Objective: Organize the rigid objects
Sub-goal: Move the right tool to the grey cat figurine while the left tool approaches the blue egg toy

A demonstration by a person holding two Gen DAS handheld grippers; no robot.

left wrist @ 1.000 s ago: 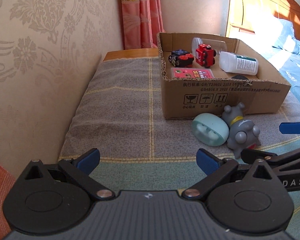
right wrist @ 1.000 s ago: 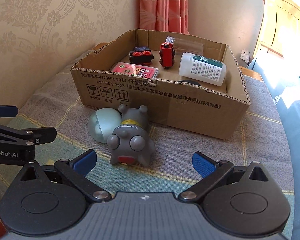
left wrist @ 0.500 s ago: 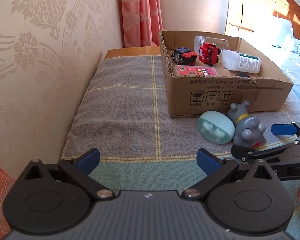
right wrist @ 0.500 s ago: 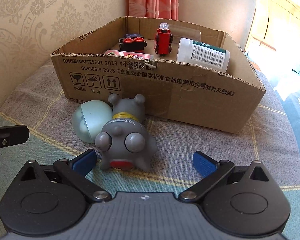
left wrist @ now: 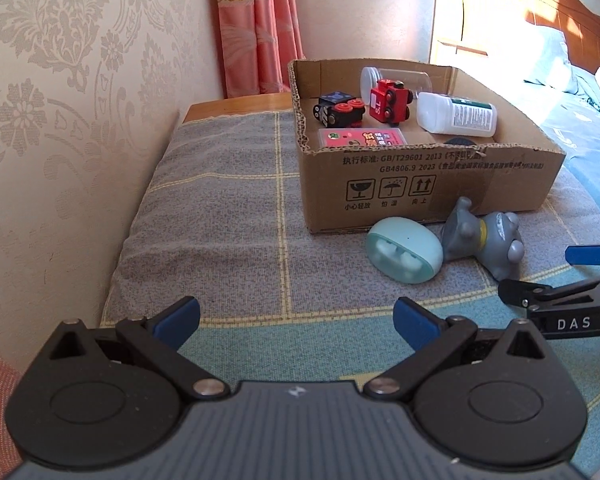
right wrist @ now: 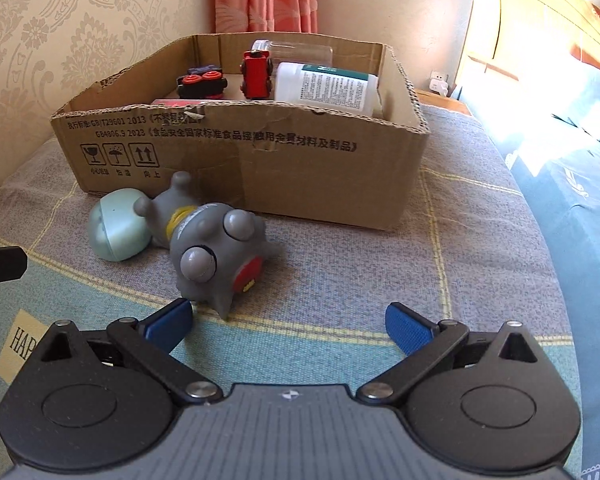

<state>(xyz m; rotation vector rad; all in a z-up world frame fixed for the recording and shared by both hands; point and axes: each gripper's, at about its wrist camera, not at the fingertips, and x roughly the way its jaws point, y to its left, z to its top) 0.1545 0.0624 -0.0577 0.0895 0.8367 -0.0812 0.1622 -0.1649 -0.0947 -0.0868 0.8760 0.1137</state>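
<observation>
Beside a bed, on a checked cloth (right wrist: 340,280), a grey toy figure (right wrist: 216,248) lies on its side touching a cardboard box (right wrist: 260,164), while the right gripper (right wrist: 288,320), spread wide and empty, nears it, seemingly to straddle and pinch it next; the left gripper (left wrist: 296,316) hangs open, empty.

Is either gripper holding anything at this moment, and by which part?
Nothing is held. Left gripper and right gripper are both open; the grey toy lies ungripped.

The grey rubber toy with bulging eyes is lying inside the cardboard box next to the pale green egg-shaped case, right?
Not inside. The right wrist view shows the grey rubber toy outside the cardboard box, on the blanket, beside the pale green egg-shaped case.
</observation>
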